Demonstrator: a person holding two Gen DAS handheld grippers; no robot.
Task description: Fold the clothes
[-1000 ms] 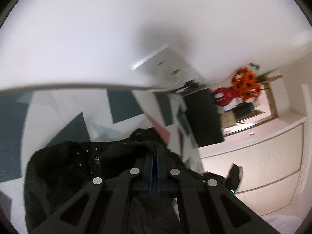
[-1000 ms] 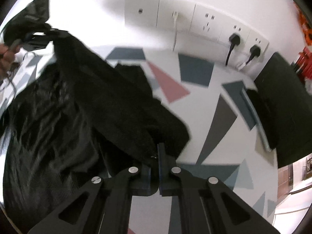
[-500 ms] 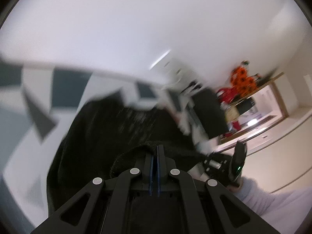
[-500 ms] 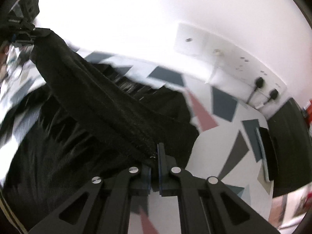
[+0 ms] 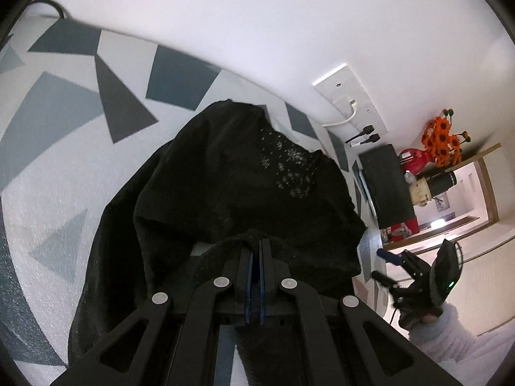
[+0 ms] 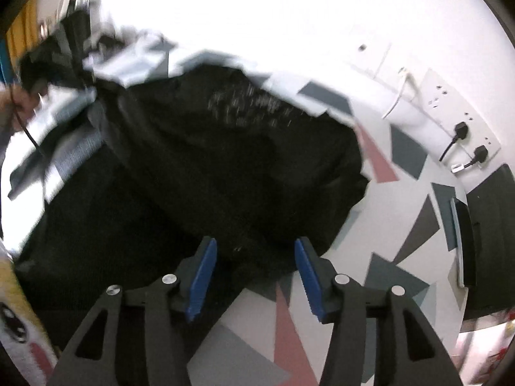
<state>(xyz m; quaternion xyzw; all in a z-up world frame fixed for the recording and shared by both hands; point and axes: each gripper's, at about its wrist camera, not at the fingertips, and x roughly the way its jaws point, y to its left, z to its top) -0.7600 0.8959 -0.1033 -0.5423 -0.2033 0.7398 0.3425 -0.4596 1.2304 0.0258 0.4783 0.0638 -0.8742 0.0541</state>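
A black garment [image 5: 244,186] with a patch of small white specks lies heaped on the patterned surface [image 5: 58,148]. My left gripper [image 5: 256,247] is shut on a thick edge of this garment, which drapes over and below its fingers. In the right wrist view the same black garment [image 6: 225,167] spreads wide and is blurred by motion. My right gripper [image 6: 256,276] stands open above the garment's near edge, its blue pads apart with nothing held between them. The right gripper [image 5: 391,268] also shows at the lower right of the left wrist view, open, beside a pale sleeve [image 5: 441,328].
A wall panel of sockets [image 6: 450,109] with black plugs and a white cable runs along the far edge. A black box [image 5: 386,186] and a dark flat device [image 6: 466,241] sit at the right. Orange flowers [image 5: 444,141] and a red vase stand beyond. A hand [image 6: 13,103] holds the left gripper.
My right gripper has opened and let go of the garment's edge. The garment has dropped from being stretched between the grippers onto the surface. The left gripper has stayed shut on it.
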